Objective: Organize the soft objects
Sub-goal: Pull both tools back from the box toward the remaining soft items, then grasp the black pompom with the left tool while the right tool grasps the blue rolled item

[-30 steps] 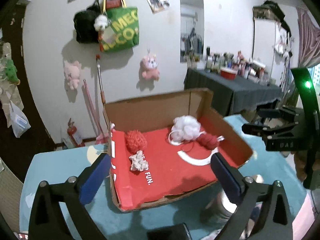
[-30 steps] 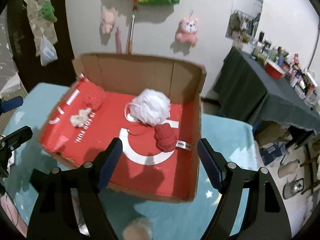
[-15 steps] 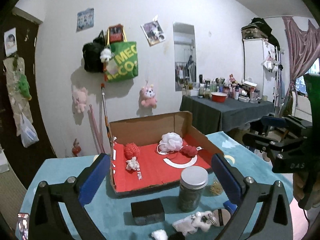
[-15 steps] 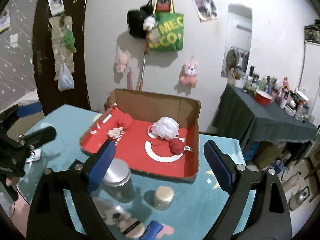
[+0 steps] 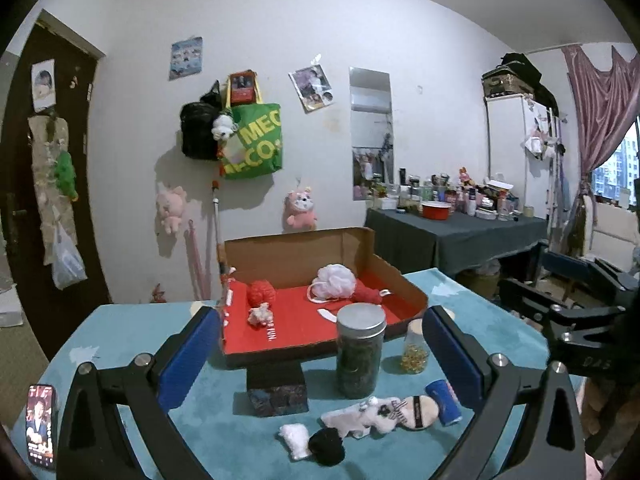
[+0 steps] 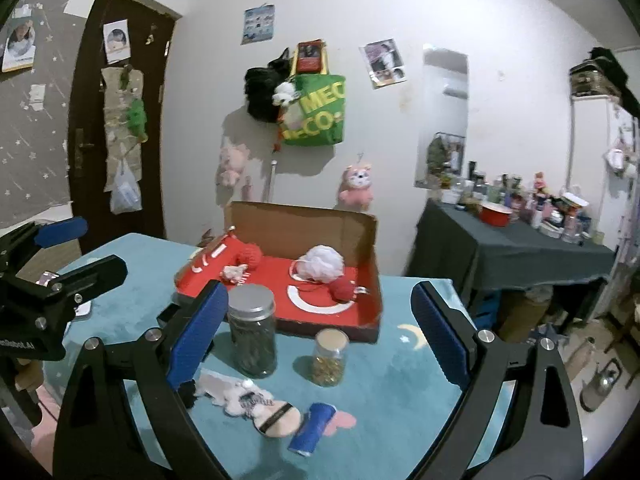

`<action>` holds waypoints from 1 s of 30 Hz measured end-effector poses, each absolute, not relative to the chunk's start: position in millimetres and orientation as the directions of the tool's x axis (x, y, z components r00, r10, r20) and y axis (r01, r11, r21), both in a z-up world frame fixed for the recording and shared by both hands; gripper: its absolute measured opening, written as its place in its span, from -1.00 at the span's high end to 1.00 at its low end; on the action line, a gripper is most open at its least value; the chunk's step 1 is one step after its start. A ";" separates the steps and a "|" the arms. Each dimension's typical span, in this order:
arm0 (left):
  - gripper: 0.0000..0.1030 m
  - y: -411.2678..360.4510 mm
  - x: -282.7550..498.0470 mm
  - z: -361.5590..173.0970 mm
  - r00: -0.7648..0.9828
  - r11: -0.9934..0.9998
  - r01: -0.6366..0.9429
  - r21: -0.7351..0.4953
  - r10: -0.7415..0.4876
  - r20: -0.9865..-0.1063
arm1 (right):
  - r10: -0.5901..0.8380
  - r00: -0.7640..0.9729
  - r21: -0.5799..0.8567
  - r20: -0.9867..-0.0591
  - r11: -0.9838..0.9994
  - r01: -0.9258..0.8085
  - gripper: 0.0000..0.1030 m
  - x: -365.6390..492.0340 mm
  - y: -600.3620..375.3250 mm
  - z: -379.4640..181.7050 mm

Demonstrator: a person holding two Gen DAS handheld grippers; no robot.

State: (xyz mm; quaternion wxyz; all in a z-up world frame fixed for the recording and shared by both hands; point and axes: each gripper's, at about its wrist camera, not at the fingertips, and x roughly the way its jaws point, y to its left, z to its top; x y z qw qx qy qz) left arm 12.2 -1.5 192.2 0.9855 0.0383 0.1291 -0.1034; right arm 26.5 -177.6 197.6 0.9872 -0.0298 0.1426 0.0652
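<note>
Both claws wide apart over the near edge of the teal worktop [image 5: 120, 332], nothing between the blue pads. Left claw [image 5: 320, 344] empty; right claw [image 6: 320, 324] empty too, jaws just opened wider.

Far side of the worktop: open cardboard box [image 5: 296, 254] with red inner floor. Inside, a white mesh bath pouf [image 5: 335, 280] toward the far right, a red knitted ball [image 5: 261, 292] toward the left, a small pale plush scrap [image 5: 259, 314] just in front of that ball, and a red yarn piece [image 5: 366, 294] right beside the pouf.

Near side, still outside the box: a white fluffy tuft [image 5: 294, 438] touching a black pompom [image 5: 327, 446], then a white plush toy with dark markings [image 5: 360, 420], a round powder puff [image 5: 418, 412] and a small blue roll [image 5: 442, 400] lined up toward the right.

Between these and the box: a tall glass jar with metal lid [image 5: 360, 350], a smaller jar of yellow capsules [image 5: 416, 348] to its right, a dark cube-shaped box [image 5: 277, 390] to its left. Phone [image 5: 40, 424] at the near left edge.
</note>
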 end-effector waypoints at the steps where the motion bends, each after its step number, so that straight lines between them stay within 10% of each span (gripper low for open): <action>1: -1.00 -2.5 9.3 187.3 0.947 0.977 0.208 0.053 -0.188 -0.261 | 0.119 0.951 -0.029 -0.285 0.991 -0.132 -0.82 23.5 -178.9 194.0; 30: -1.00 2.0 29.5 58.5 0.872 0.990 0.141 -0.016 -0.132 -0.471 | 0.005 0.899 0.034 -0.439 0.999 0.011 -0.83 22.7 -192.6 57.0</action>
